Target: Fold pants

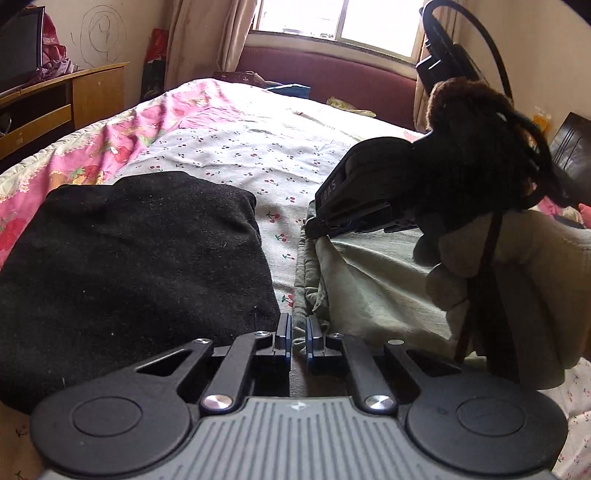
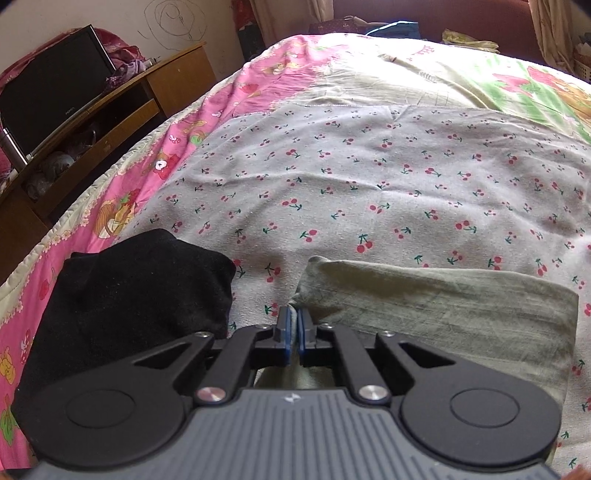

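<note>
a home bedroom: a bed [image 2: 369, 177] with cherry-print sheet, curtained window [image 1: 325, 18], wooden tv stand [image 2: 122, 96].

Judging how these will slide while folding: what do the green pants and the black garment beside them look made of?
Green pants: thin woven cloth, probably cotton, matte, finely creased. Black garment: thicker, fuzzy knit or fleece, with lint specks on a soft nap.

Pale green pants [image 2: 443, 310] — crumpled, apparently folded over — lie flat on the bed, left edge bunched.
</note>
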Demonstrator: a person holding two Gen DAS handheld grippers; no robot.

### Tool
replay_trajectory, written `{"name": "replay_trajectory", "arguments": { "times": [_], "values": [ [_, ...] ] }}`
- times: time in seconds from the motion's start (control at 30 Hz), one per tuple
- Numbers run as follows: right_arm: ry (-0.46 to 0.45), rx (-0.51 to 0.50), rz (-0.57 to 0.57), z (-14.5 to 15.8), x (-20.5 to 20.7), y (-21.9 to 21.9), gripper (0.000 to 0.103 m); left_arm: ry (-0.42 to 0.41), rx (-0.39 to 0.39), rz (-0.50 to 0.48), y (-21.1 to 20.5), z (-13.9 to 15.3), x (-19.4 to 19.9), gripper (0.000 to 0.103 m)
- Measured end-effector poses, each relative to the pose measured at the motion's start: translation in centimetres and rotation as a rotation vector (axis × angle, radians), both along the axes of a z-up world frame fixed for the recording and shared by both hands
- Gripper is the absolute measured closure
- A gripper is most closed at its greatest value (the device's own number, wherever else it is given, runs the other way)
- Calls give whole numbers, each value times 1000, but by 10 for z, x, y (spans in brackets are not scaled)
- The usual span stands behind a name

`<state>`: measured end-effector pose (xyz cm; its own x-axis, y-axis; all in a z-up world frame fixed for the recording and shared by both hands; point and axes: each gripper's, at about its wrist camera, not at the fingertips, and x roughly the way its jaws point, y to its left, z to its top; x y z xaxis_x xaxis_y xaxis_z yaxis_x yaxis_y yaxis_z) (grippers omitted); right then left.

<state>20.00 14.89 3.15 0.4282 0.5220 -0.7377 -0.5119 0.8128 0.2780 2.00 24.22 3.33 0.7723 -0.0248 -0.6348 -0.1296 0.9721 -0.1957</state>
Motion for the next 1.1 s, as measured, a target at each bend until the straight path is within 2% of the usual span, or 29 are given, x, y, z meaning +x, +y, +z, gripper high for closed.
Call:
{"name": "replay_trajectory", "arguments": {
  "times": [0.07,0.23,0.27,0.33,0.4,0.47,0.57,0.63,0.73,0.77,0.8,0.87,0.9,0.97,1.03,1.1],
  "values": [
    [-2,9,-1,-3,-1,-2,98,-10,-25,-19,1,2,-3,79],
    [3,15,15,0,-3,-5,97,-87,-102,-18,7,11,-9,58],
    [10,20,21,1,-2,-5,95,-113,-114,-22,7,15,-12,57],
    [29,46,29,3,0,-8,92,-148,-92,-25,6,23,-17,47],
    [42,105,27,6,0,-16,92,-148,-51,-44,1,24,-18,42],
    [38,142,24,12,-2,-26,92,-116,0,-87,-9,22,-11,41],
    [34,173,29,20,-12,-48,91,-38,96,-103,-21,12,9,41],
    [33,168,26,21,-26,-69,89,13,96,-121,-21,7,20,45],
    [-24,133,22,22,-57,-107,89,58,77,-154,-13,3,33,60],
    [-60,121,40,23,-71,-117,89,64,72,-158,-10,5,37,61],
    [-101,111,66,24,-86,-125,87,62,69,-156,-7,8,42,61],
    [-168,76,130,22,-114,-130,74,55,80,-145,-3,15,52,61],
    [-205,54,170,21,-126,-128,72,53,85,-148,-1,19,57,61],
    [-280,20,251,19,-146,-118,72,52,66,-167,0,26,67,60],
    [-324,-4,300,15,-155,-105,72,54,47,-186,0,31,76,56],
    [-372,-26,334,12,-161,-92,72,49,69,-211,-7,34,85,49]
  ]
}}
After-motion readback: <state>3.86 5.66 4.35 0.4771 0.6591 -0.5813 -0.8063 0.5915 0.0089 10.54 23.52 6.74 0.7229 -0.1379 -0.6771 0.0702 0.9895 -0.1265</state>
